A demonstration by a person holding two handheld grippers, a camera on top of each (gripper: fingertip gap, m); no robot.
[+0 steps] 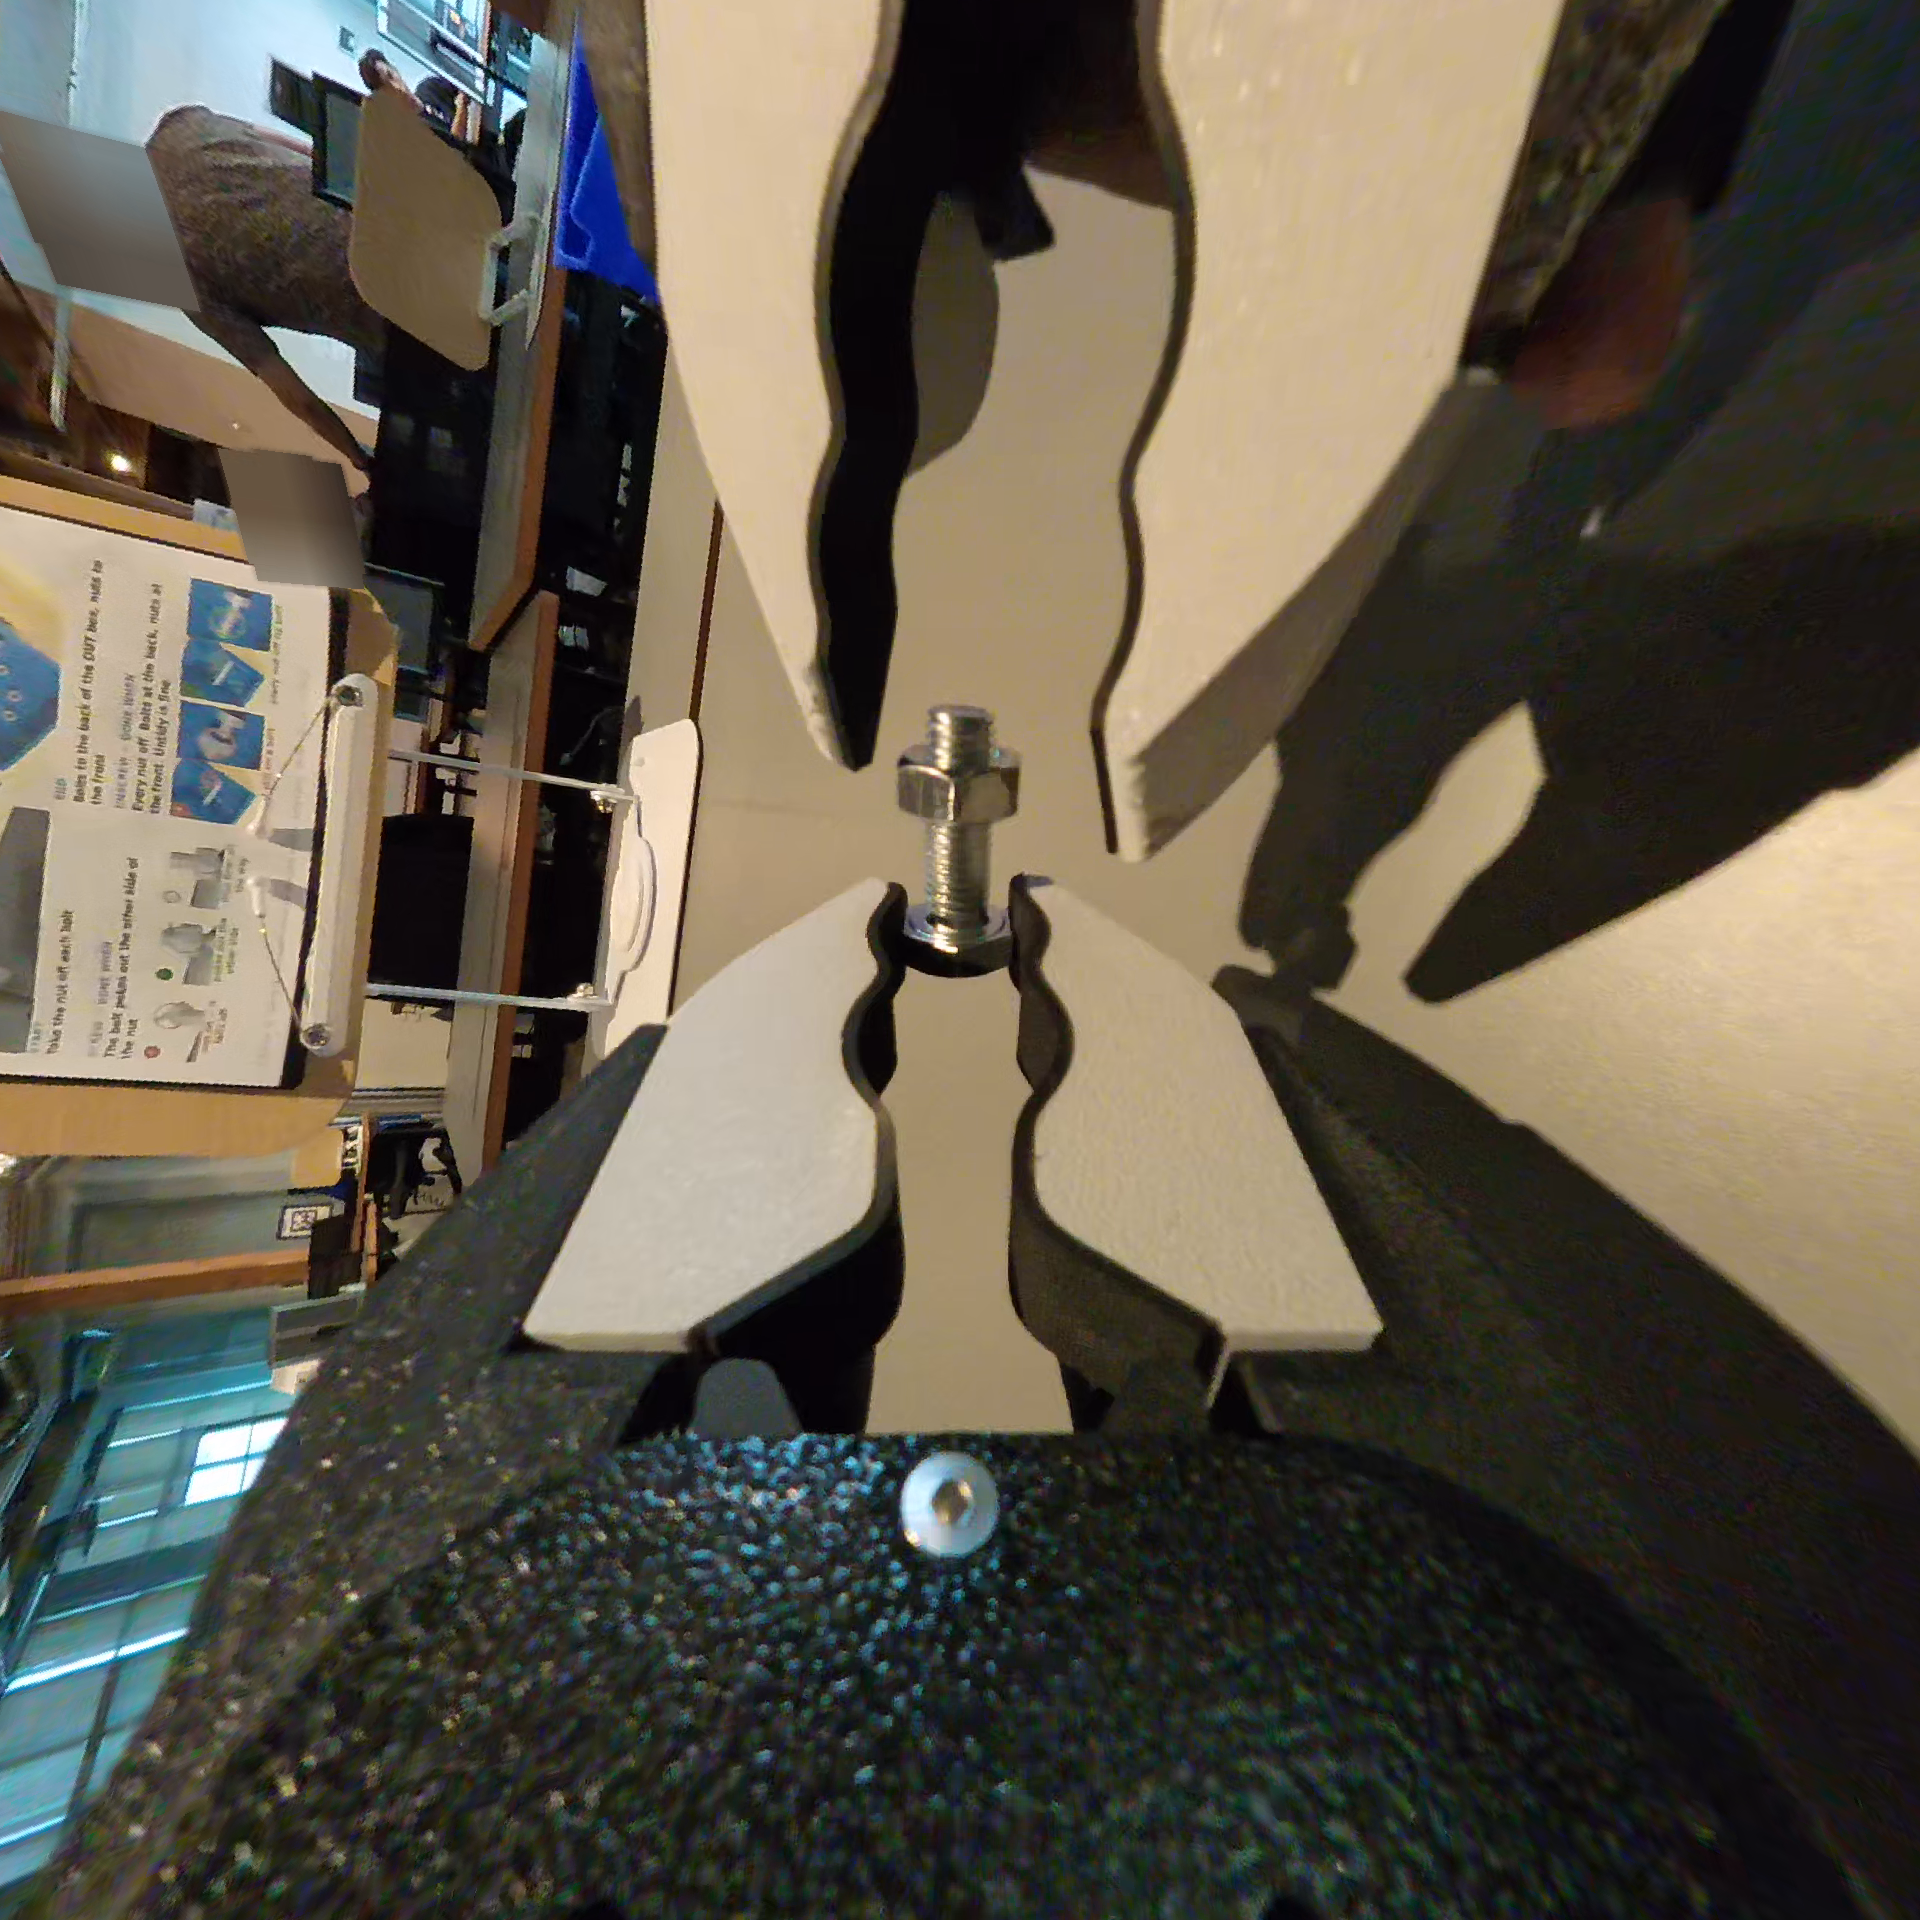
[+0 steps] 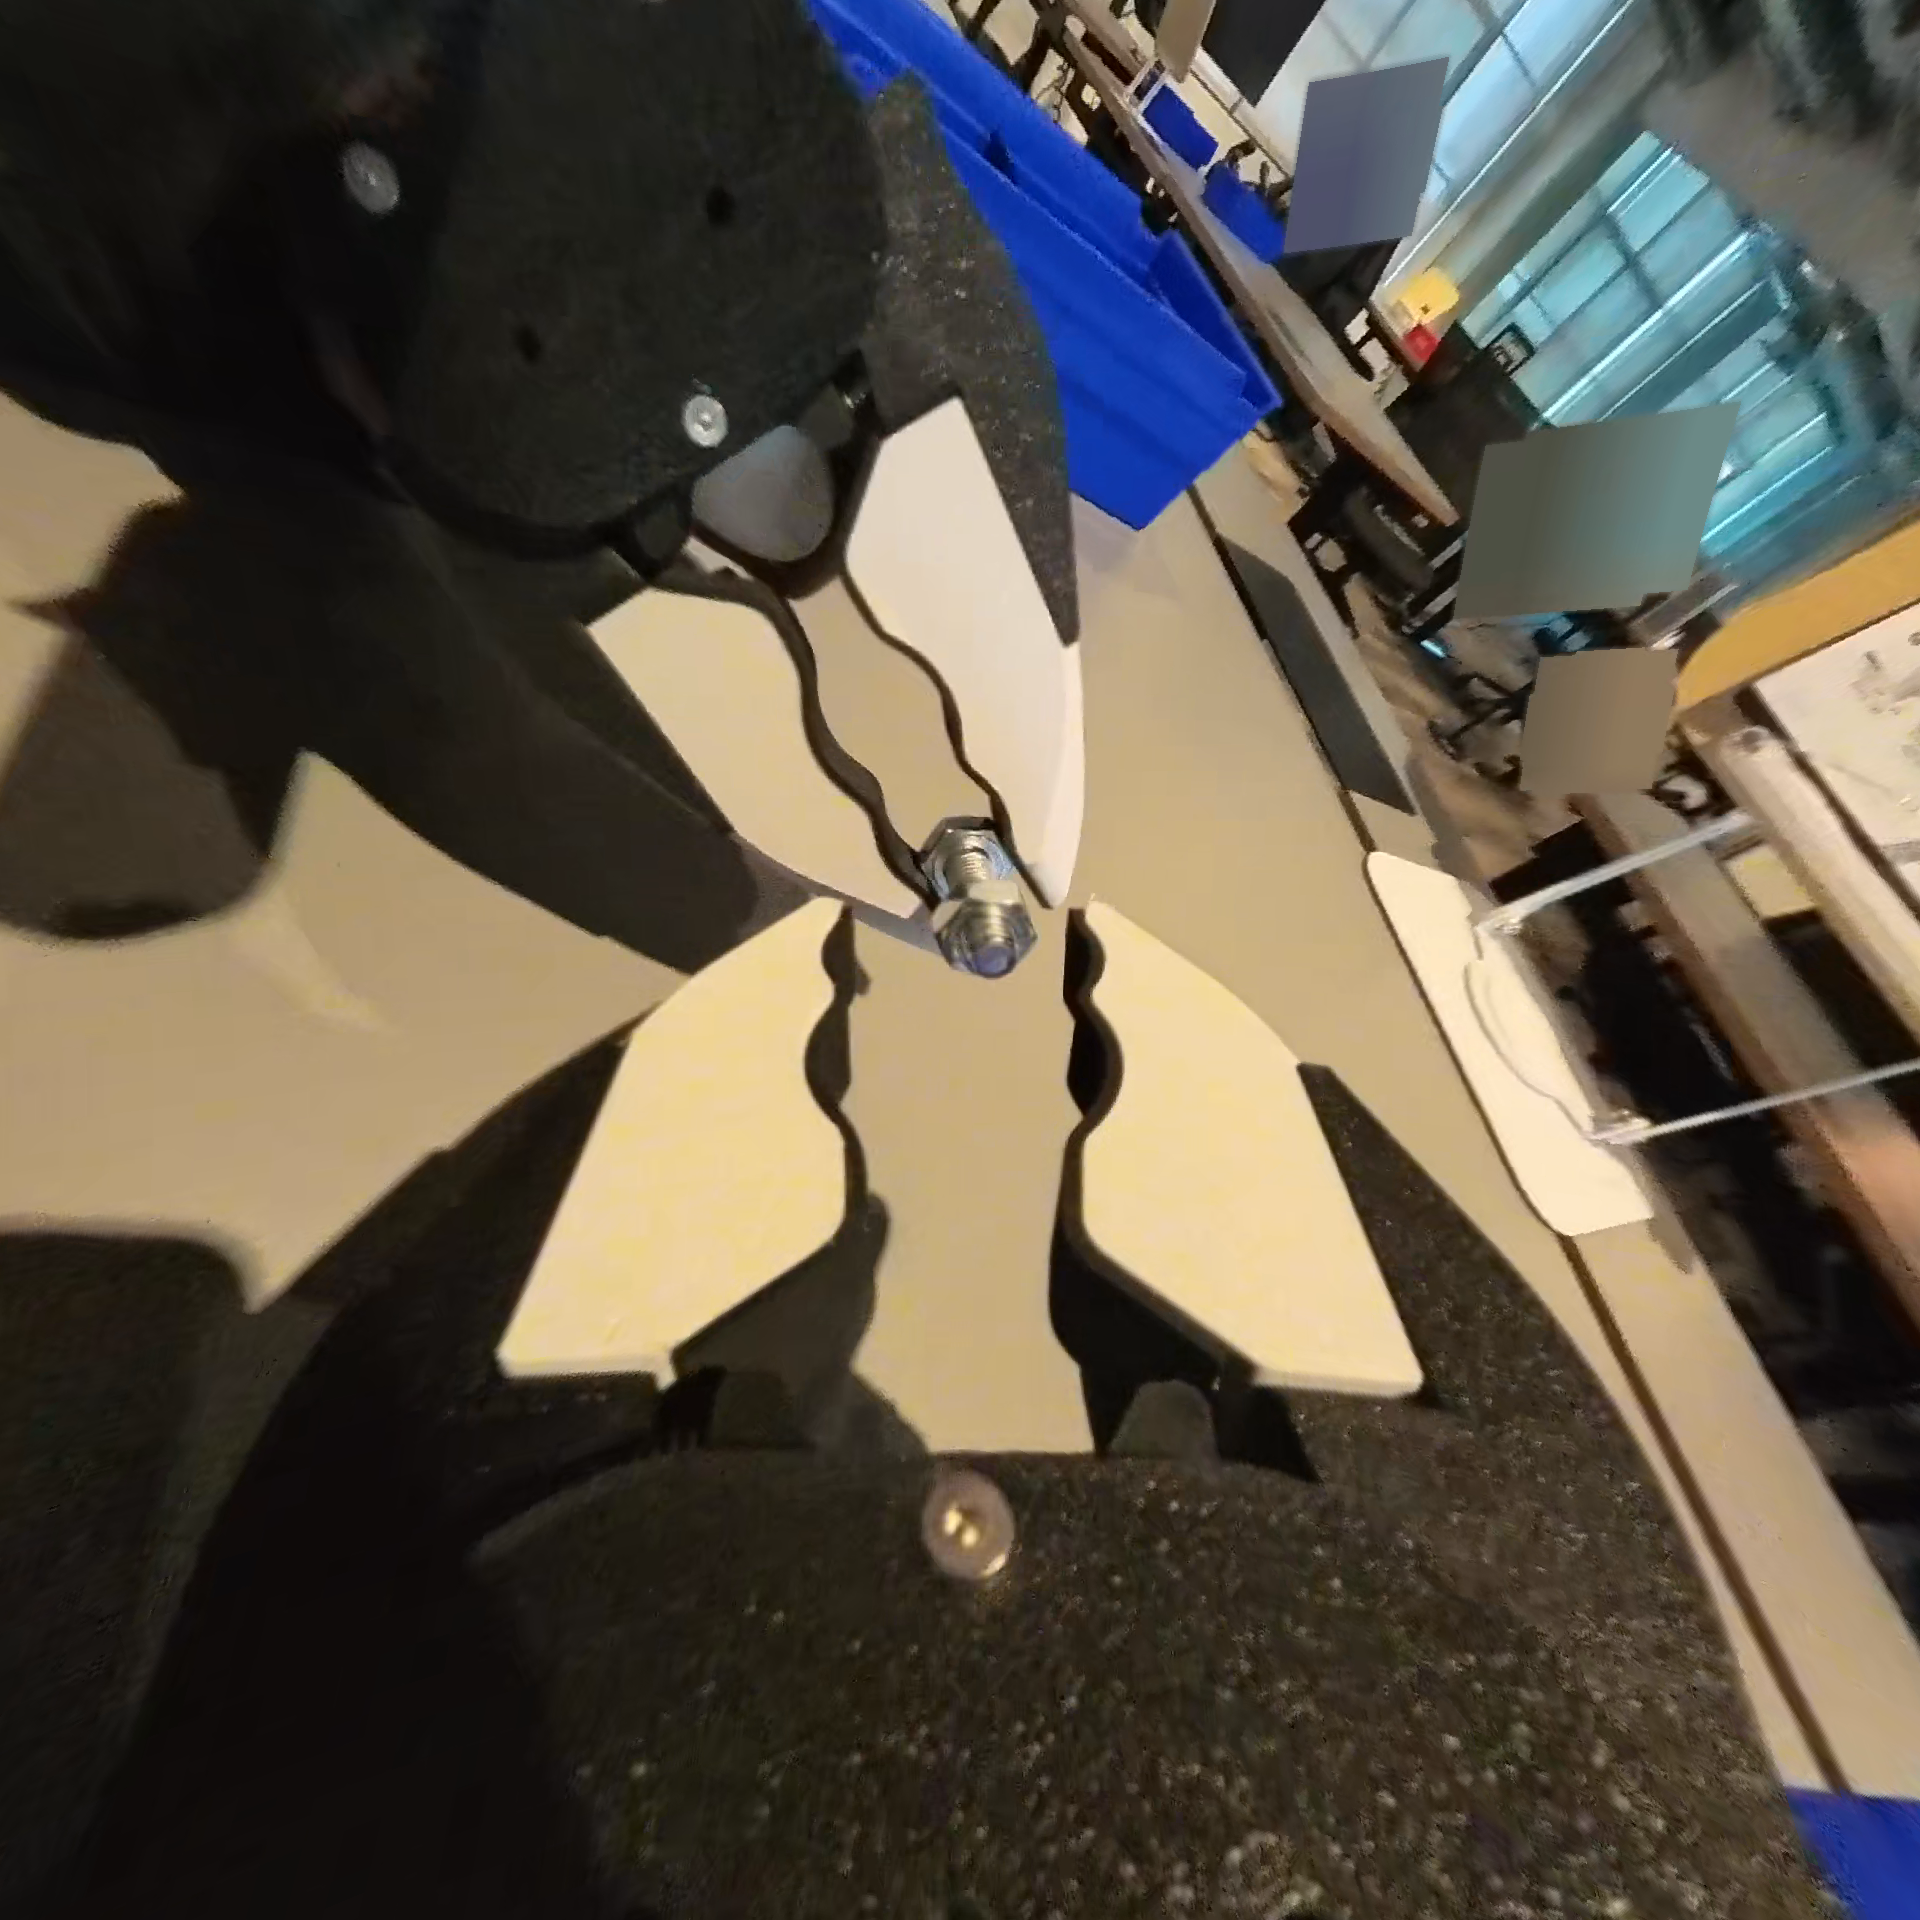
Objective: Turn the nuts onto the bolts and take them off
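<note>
My left gripper (image 1: 951,899) is shut on the head end of a silver bolt (image 1: 951,873), which points away from it above the beige table (image 1: 1558,1039). A silver hex nut (image 1: 956,790) sits on the thread near the bolt's tip. My right gripper (image 1: 987,769) faces the left one, open, with one fingertip on each side of the nut and not touching it. In the right wrist view, the right gripper (image 2: 961,920) is open around the nut (image 2: 982,935), and the left gripper (image 2: 961,862) holds the bolt (image 2: 964,883) from the upper left.
Blue bins (image 2: 1091,291) stand at the table's far side. A white stand with clear rods (image 2: 1507,1039) sits at the table edge (image 1: 655,862). A printed sheet on a cardboard board (image 1: 156,810) is beyond it. A person (image 1: 260,239) sits in the background.
</note>
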